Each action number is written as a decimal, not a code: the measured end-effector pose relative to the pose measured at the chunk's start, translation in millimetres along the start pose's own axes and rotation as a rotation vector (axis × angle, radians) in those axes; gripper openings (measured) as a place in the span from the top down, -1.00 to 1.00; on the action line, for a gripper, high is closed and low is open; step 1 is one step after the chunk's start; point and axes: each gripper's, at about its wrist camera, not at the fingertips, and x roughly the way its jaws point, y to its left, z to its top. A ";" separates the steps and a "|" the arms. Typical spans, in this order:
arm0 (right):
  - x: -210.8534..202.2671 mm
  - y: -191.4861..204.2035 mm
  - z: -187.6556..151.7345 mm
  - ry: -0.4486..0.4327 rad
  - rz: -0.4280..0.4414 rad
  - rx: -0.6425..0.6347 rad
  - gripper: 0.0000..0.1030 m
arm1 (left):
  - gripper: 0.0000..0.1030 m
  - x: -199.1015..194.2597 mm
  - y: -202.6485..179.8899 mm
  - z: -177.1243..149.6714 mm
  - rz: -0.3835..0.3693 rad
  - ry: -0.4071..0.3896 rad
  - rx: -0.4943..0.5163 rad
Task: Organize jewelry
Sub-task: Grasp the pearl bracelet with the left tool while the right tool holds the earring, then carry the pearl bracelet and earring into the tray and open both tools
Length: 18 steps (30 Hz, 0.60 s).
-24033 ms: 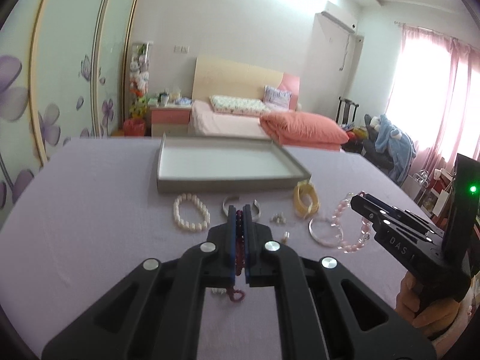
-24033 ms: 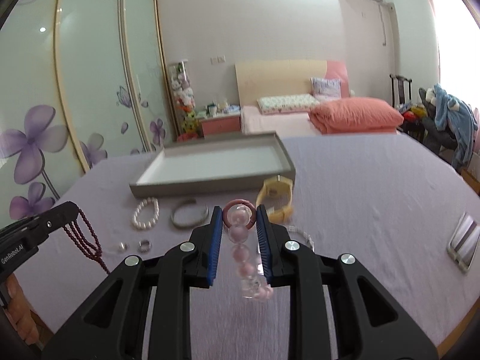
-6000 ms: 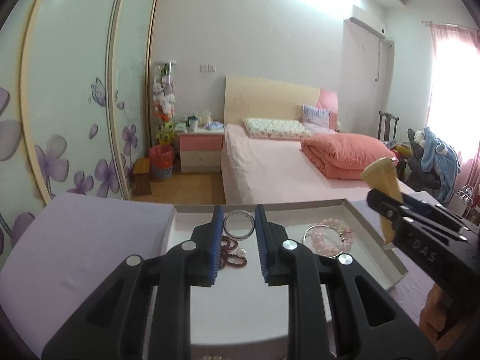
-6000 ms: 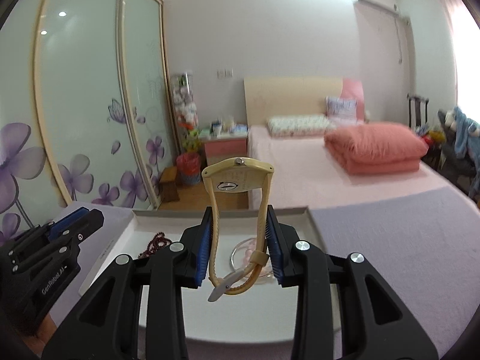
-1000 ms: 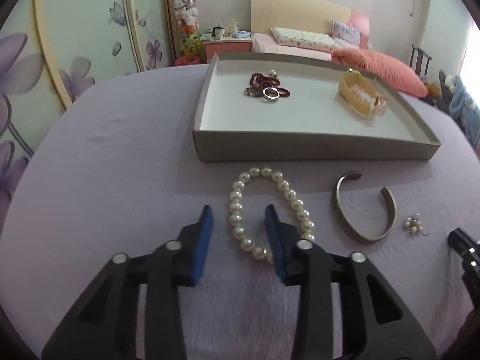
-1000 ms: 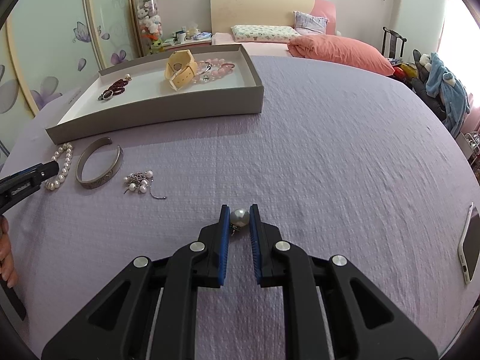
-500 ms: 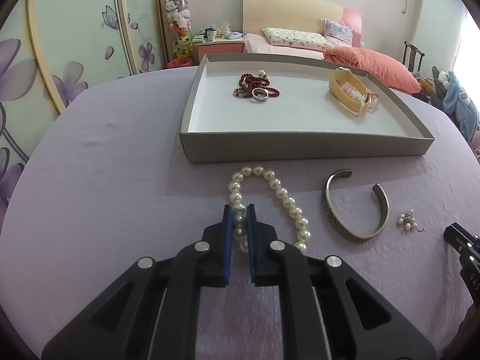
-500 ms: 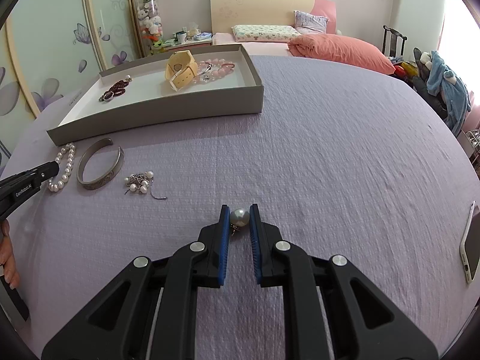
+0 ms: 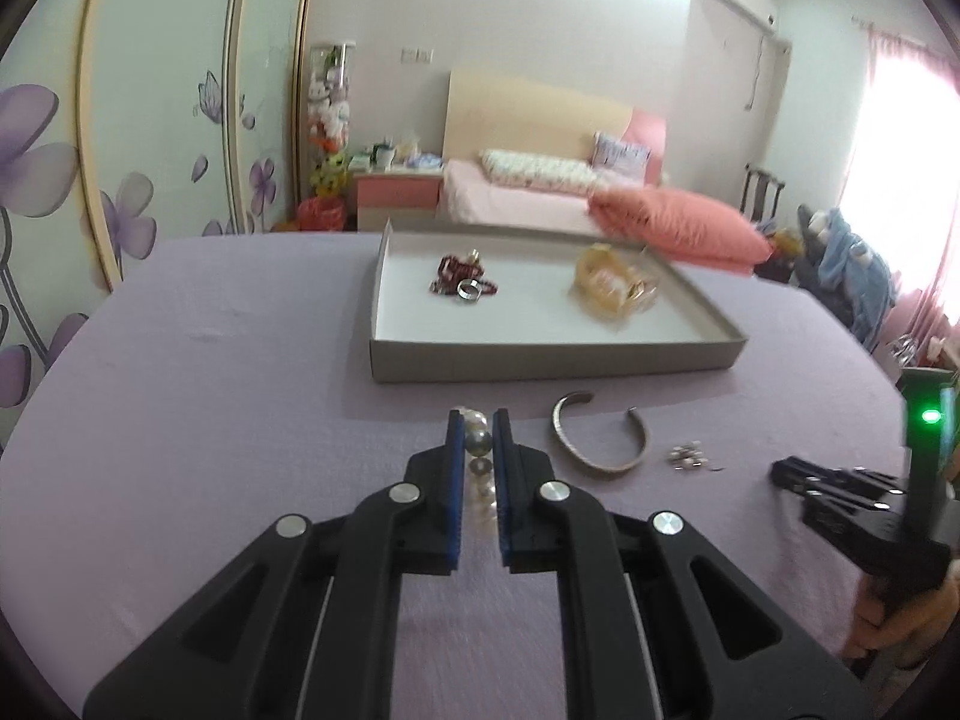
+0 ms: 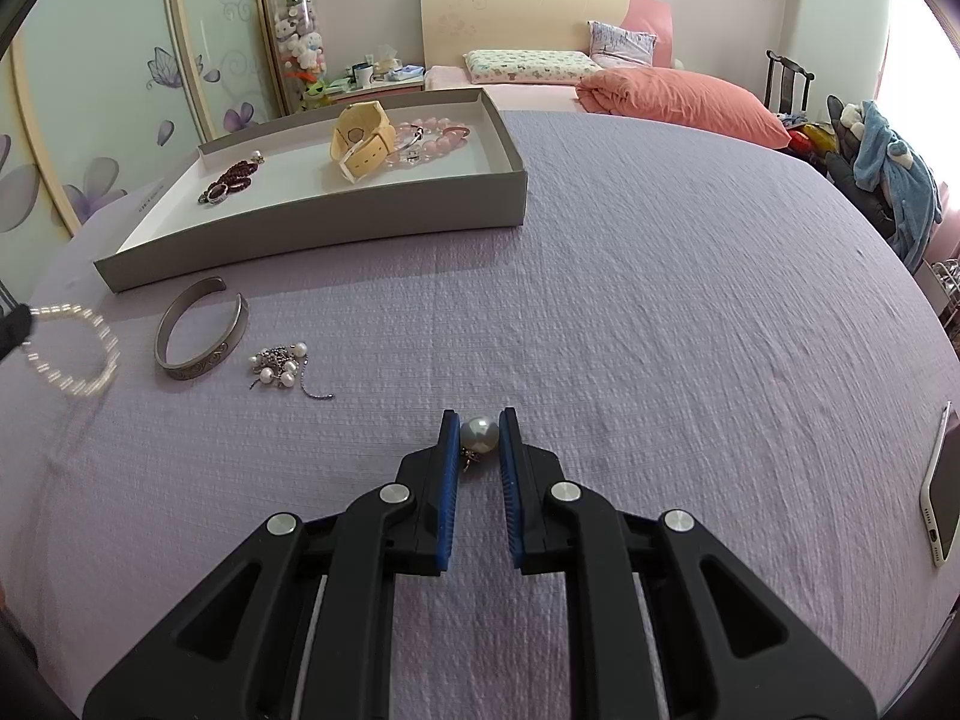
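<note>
Left to right. Left tongs (image 9: 477, 441): clamped on the pearl bracelet (image 10: 72, 348), which hangs from them clear of the bench (image 10: 660, 300), just in front of the tray (image 10: 312, 246). Cuff (image 10: 201, 330) and earring cluster (image 10: 279, 363): lying on the bench between the two tongs, not yet collected. Right tongs (image 10: 480, 435): closed on a single pearl (image 10: 479, 434), low over the cloth; whether it has left the cloth cannot be told.

Step in hand, as judged: both pick-ups are made and carriage to the tray is due. The next move calls for lifting each piece over the near wall and letting go above bare floor, the loose bracelet loop kept from snagging the rim.

Tray contents: at left, red beads (image 10: 231, 180) with a ring (image 10: 216, 195); right of them, a yellow watch (image 10: 360, 141) beside pink beads (image 10: 438, 138).
</note>
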 end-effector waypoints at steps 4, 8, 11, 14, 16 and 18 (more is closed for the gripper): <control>0.0 -0.1 0.3 0.000 0.005 0.004 0.72 | 0.81 -22.4 0.9 -1.5 -0.014 -0.043 -0.006; 0.2 -0.1 0.4 0.000 0.005 0.003 0.72 | 0.81 -36.3 1.5 -4.8 -0.030 -0.061 -0.019; 0.2 0.1 0.6 0.000 0.007 0.004 0.72 | 0.81 -42.7 0.6 -9.3 -0.043 -0.065 -0.022; 0.0 -0.7 0.5 0.000 0.006 0.003 0.72 | 0.81 -45.8 1.8 -14.4 -0.057 -0.060 -0.031; 0.0 -1.0 0.5 0.000 0.007 0.004 0.72 | 0.81 -46.5 2.2 -16.8 -0.061 -0.060 -0.035; 0.1 -0.7 0.6 0.000 0.007 0.005 0.72 | 0.81 -46.4 2.6 -17.5 -0.067 -0.058 -0.036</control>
